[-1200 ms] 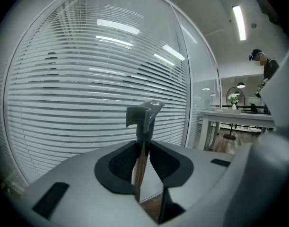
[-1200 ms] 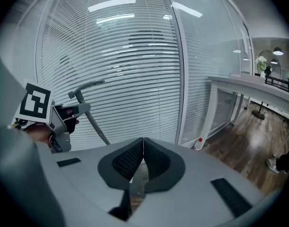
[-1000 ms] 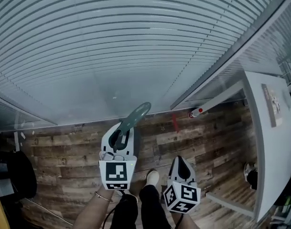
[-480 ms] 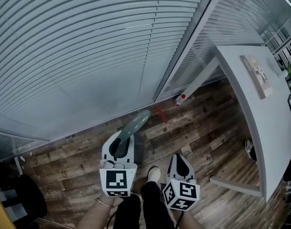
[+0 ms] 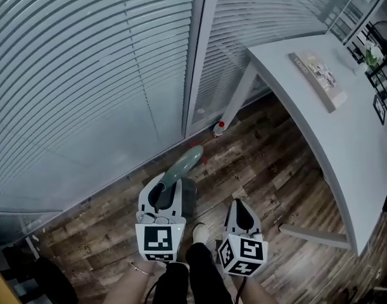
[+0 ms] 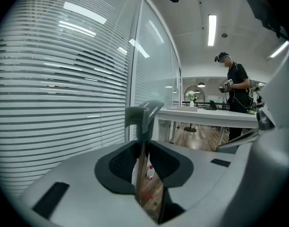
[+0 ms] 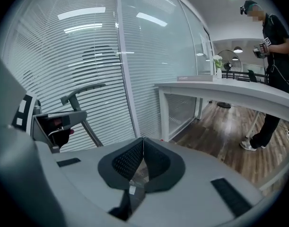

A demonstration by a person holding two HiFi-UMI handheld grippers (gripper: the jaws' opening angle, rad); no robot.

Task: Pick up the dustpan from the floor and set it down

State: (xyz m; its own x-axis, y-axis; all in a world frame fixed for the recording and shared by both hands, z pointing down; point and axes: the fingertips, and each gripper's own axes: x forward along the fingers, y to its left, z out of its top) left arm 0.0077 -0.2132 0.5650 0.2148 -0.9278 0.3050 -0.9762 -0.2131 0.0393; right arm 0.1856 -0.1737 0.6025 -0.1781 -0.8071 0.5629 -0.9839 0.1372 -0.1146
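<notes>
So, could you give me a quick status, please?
Left gripper shut on dustpan handle. Right gripper shut, empty. White table ahead right; red-capped bottle by glass partition.

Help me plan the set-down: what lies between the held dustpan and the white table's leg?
A small red-capped white bottle on the floor, seen in the head view, between dustpan and table leg.

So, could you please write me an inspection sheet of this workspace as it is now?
Surface: wooden plank floor.
Job's things: dustpan carried, handle clamped in the left hand-held gripper.
Clutter: small red-capped bottle by the glass wall; book on the white table.
Grippers: left shut on the handle; right hand-held gripper shut, empty.
Cables: thin dark lead by the left forearm.
Surroundings: glass wall with blinds; another person standing beyond the table.
</notes>
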